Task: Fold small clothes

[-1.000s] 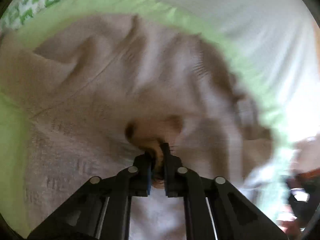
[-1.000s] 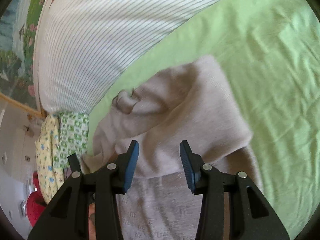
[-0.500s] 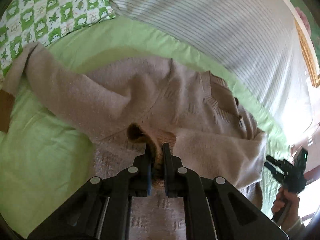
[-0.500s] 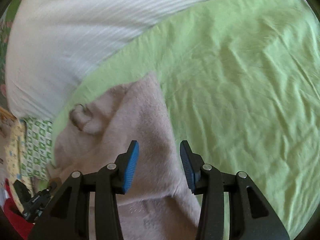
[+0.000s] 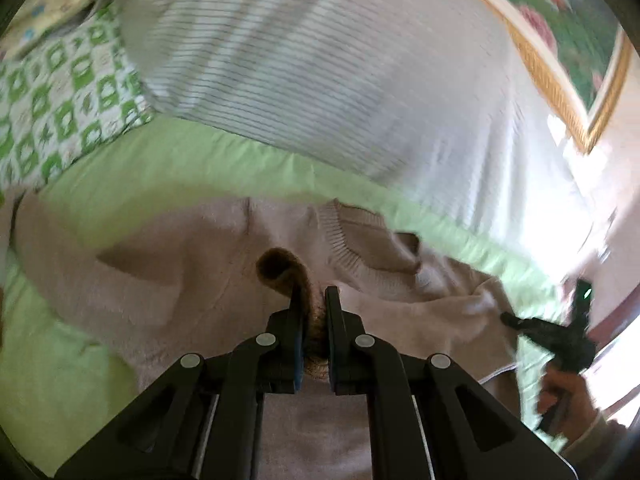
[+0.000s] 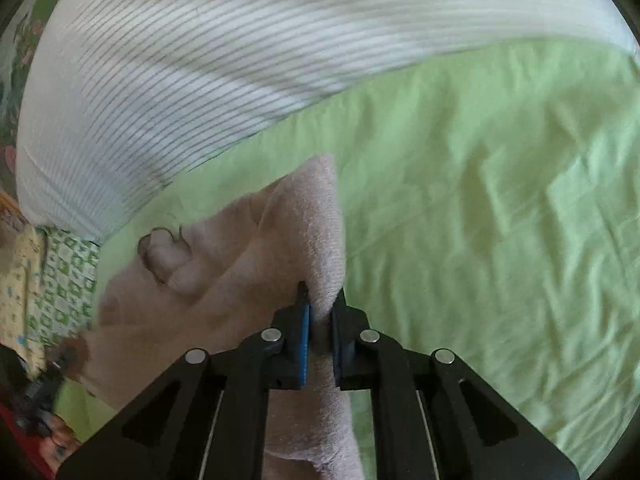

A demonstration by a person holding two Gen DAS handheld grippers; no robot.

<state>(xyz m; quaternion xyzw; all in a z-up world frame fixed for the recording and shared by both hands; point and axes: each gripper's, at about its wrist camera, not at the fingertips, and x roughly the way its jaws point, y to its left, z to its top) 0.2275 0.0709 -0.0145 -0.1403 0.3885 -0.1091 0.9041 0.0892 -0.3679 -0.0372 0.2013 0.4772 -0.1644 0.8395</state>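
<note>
Left wrist view: we see the beige sweater [image 5: 168, 272] spread over the green sheet [image 5: 160, 168], its ribbed collar [image 5: 344, 236] toward the striped bedding [image 5: 320, 80] along the sheet's far edge. Our left gripper [image 5: 314, 304] is clamped tight on a bunched fold of the sweater, which loops up between the fingers. Right wrist view: our right gripper [image 6: 322, 304] has closed on a raised ridge of the same sweater [image 6: 200, 300], pads pressing the knit. To the right of it the sheet [image 6: 480, 200] lies bare and wrinkled. A green-checked pillow [image 5: 68, 100] sits at the sheet's far left corner.
</note>
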